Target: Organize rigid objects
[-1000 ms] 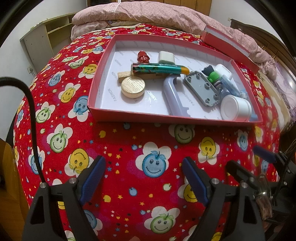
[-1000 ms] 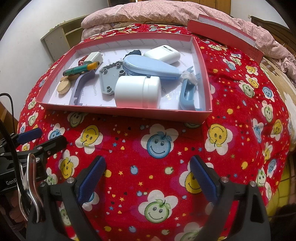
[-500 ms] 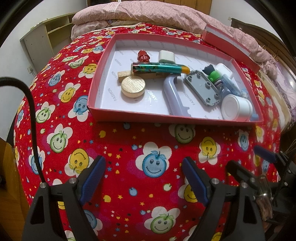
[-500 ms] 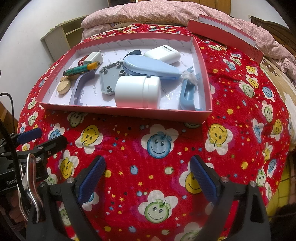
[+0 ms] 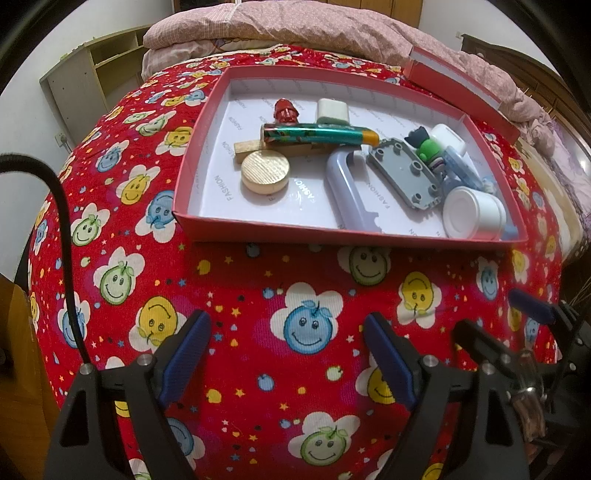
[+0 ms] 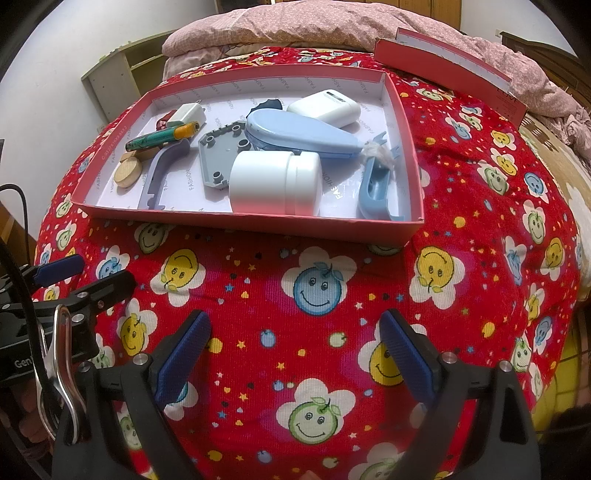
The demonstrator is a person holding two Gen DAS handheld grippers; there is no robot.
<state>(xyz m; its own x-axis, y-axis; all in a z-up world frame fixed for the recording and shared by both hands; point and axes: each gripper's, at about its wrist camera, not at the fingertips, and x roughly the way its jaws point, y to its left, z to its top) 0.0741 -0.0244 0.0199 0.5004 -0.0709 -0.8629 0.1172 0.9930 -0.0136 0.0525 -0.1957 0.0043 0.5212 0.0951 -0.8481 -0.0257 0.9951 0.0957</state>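
Note:
A red box (image 5: 295, 234) (image 6: 258, 225) lies on the bed and holds several rigid objects: a wooden disc (image 5: 264, 177), a green pen (image 5: 317, 134), a grey plate (image 5: 406, 173), a lilac handle (image 5: 351, 195), a white jar (image 6: 275, 182) and a blue teardrop case (image 6: 299, 134). My left gripper (image 5: 286, 350) is open and empty above the cover, short of the box. My right gripper (image 6: 295, 350) is open and empty, also short of the box. Each gripper shows at the edge of the other's view.
A red smiley-flower cover (image 5: 306, 328) spreads over the bed. The box lid (image 6: 450, 70) leans at the back right against a pink quilt (image 5: 314, 26). A wooden shelf (image 5: 92, 77) stands at the back left. A black cable (image 5: 62, 229) hangs at the left.

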